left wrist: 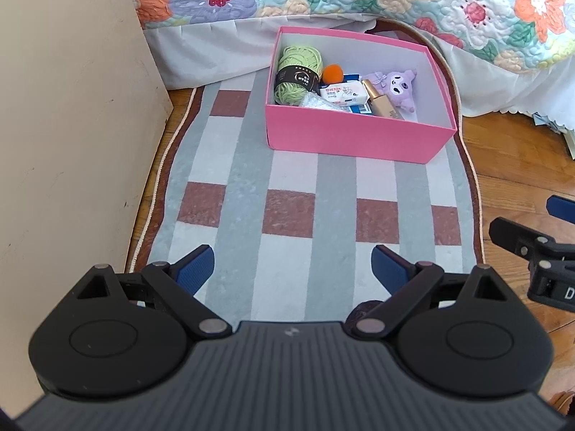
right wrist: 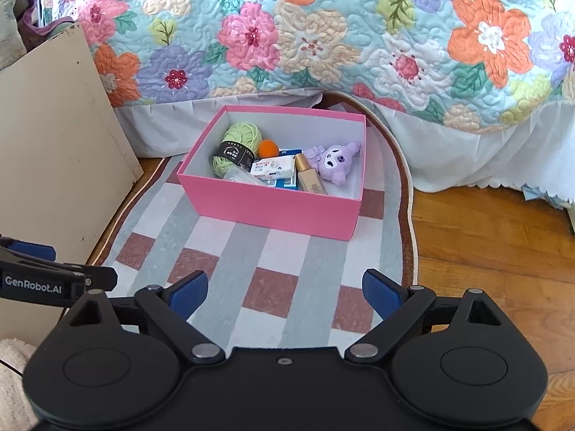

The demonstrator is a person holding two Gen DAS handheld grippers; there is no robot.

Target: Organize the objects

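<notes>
A pink box (left wrist: 359,136) (right wrist: 273,208) stands on a checked rug by the bed. Inside it lie a green yarn ball (left wrist: 296,73) (right wrist: 235,149), an orange pompom (left wrist: 332,73) (right wrist: 268,149), a white packet (left wrist: 343,95) (right wrist: 273,168), a gold bottle (left wrist: 377,98) (right wrist: 311,179) and a purple plush toy (left wrist: 399,86) (right wrist: 334,160). My left gripper (left wrist: 293,269) hovers over the rug in front of the box, open, with nothing between its blue pads. My right gripper (right wrist: 285,294) is open too, over the rug's near right part, nothing in it.
The checked rug (left wrist: 294,194) (right wrist: 222,262) lies on a wooden floor (right wrist: 485,251). A beige cabinet panel (left wrist: 72,125) (right wrist: 54,165) stands at the left. The flowered bedspread (right wrist: 323,36) with a white skirt hangs behind the box.
</notes>
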